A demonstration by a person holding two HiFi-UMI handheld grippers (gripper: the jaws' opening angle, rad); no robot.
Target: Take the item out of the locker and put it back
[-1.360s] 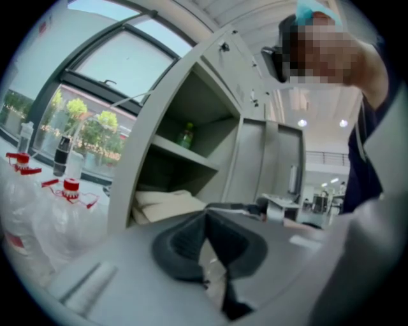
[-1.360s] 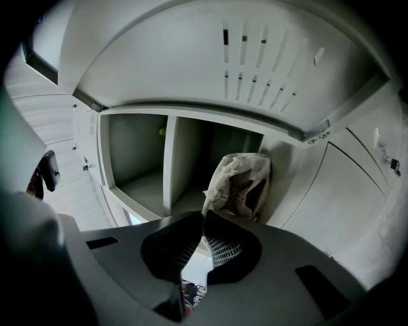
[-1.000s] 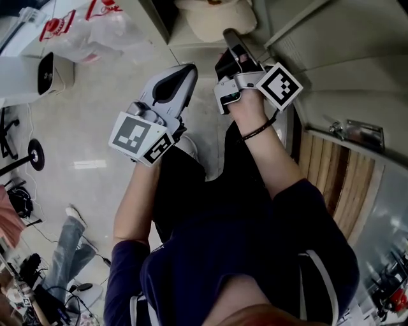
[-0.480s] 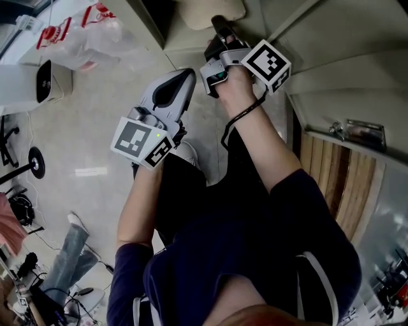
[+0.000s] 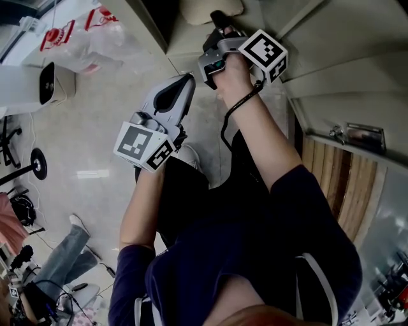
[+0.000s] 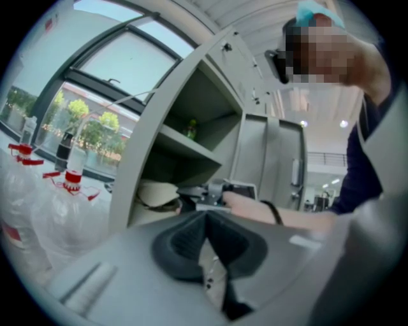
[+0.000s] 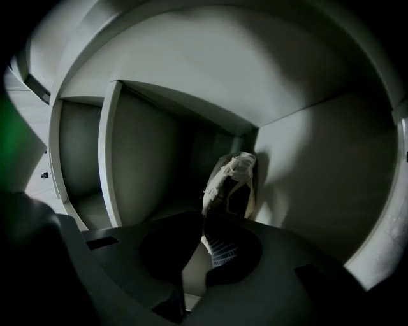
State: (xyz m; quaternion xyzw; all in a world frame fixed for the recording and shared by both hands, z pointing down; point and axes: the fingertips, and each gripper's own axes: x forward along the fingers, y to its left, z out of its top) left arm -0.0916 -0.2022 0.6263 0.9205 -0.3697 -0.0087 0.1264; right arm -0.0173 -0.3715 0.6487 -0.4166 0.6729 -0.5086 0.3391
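A cream cap (image 5: 210, 7) lies at the mouth of the grey locker's (image 5: 338, 38) low compartment, at the top of the head view. My right gripper (image 5: 218, 20) reaches into that compartment, shut on the cap's edge. In the right gripper view the cap (image 7: 233, 175) hangs from the closed right gripper (image 7: 204, 219) in front of the locker's dark back wall (image 7: 306, 165). My left gripper (image 5: 185, 79) stays outside, lower left of the right gripper, shut on nothing. The left gripper (image 6: 205, 216) looks toward the cap (image 6: 156, 193) and the right hand at the locker.
Clear plastic bags with red print (image 5: 89, 32) and a white box (image 5: 44, 79) sit on the floor at the left. A small green item (image 6: 191, 129) stands on the shelf above. A wooden panel (image 5: 331, 172) is at the right. Another person's jeans-clad leg (image 5: 70, 248) shows lower left.
My right gripper has moved up the picture with the cap, further into the locker's compartment. The left gripper has barely moved.
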